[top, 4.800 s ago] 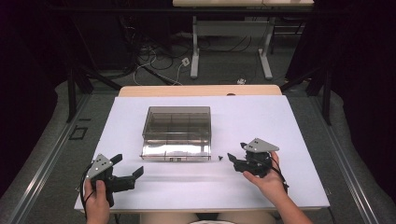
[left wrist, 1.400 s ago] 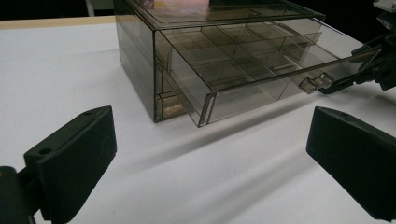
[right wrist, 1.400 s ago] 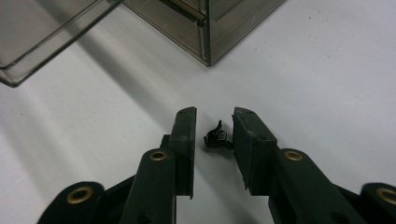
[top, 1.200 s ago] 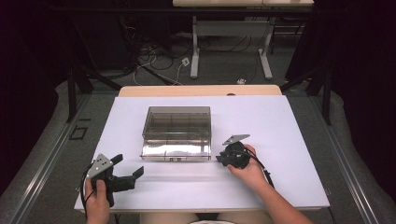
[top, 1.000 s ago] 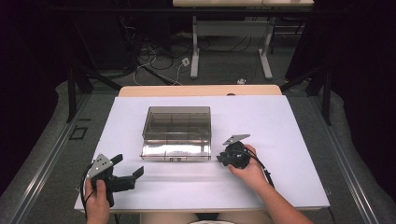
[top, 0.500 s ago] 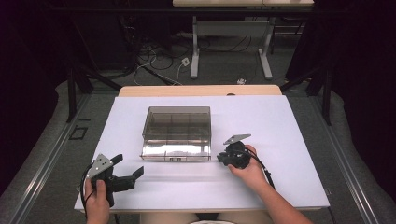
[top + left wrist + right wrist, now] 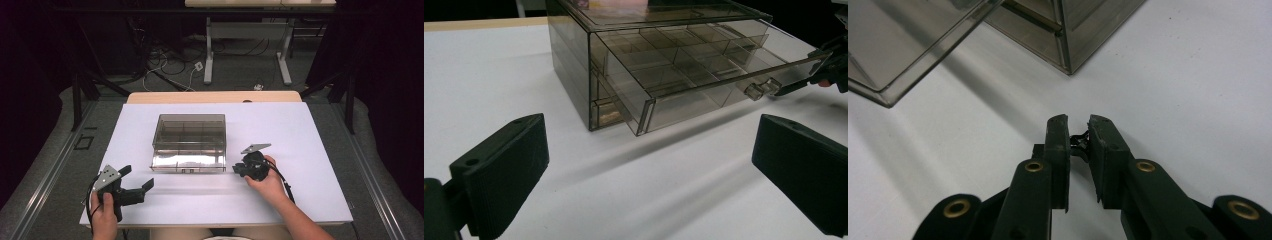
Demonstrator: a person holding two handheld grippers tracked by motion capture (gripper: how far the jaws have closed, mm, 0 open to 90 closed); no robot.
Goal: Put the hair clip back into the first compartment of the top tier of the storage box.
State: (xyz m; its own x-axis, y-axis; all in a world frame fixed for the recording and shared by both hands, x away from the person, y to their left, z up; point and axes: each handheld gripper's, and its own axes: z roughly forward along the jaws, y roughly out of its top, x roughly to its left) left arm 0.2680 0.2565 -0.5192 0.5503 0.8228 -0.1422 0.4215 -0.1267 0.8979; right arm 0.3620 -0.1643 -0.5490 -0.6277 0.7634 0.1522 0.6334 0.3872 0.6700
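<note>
a white bench (image 7: 310, 130) carries a smoky, see-through plastic drawer box (image 7: 190, 135) near its middle. the box's top drawer (image 7: 704, 75) is pulled partway out toward the person, showing rows of small divided compartments inside and a small clear handle (image 7: 761, 89) on its front.

the person's left hand (image 7: 102, 217) holds the left claw (image 7: 137, 180) low at the near left part of the bench, well apart from the box. its jaws stand wide, with only bare white bench between them, and they point toward the box's front corner.

the person's right hand (image 7: 270, 182) holds the right claw (image 7: 239, 170) just beside the near right corner of the box, close to the pulled-out drawer's front. its jaws are drawn narrow, with a slim gap left between them. in the right gripper view a tiny dark object (image 7: 1079, 140) sits in that gap near the tips; it is too small to tell what it is. from the left gripper view, the right claw's tips lie close by the drawer's handle; whether they touch it is unclear.
</note>
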